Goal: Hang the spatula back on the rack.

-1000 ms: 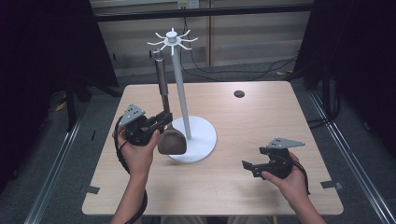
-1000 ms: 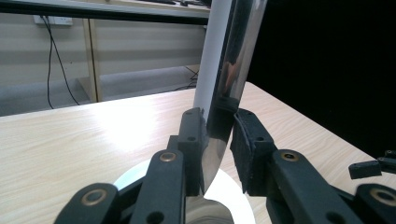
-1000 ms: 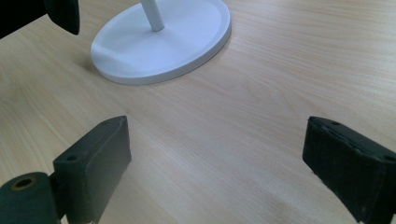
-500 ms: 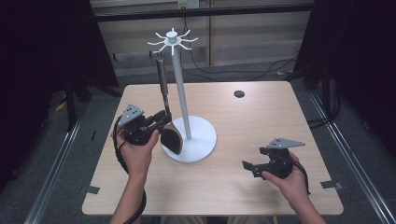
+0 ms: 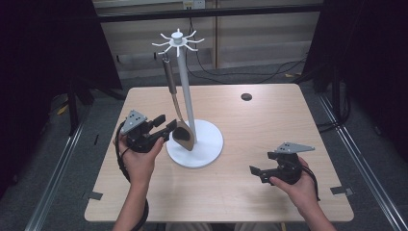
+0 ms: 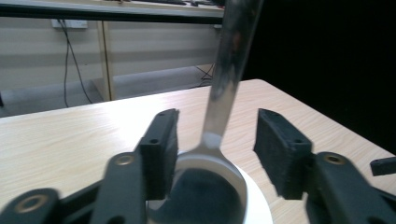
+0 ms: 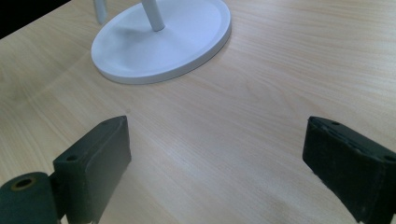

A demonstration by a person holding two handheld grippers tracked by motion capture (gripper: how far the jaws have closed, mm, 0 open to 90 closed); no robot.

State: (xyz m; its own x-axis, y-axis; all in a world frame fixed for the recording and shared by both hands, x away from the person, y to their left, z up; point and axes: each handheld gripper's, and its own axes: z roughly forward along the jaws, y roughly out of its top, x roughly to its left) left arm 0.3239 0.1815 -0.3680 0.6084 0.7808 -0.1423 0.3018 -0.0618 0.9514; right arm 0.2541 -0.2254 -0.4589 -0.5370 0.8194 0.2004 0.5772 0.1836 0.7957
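Spoon [image 5: 182, 134] hangs on white rack [image 5: 195, 144] between just-opened left gripper [image 5: 166, 129] jaws — right gripper [image 5: 254, 172] open, empty

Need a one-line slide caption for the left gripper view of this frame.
Left tool, jaws just opening, stands open around the hanging spatula above the white rack base on the wooden table.

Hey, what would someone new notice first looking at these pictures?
First, the white utensil stand rising near the middle of the wooden table, with a spatula hanging from one hook. Next, the left gripper, whose fingers have just been opening, stand apart on either side of the spatula's blade.
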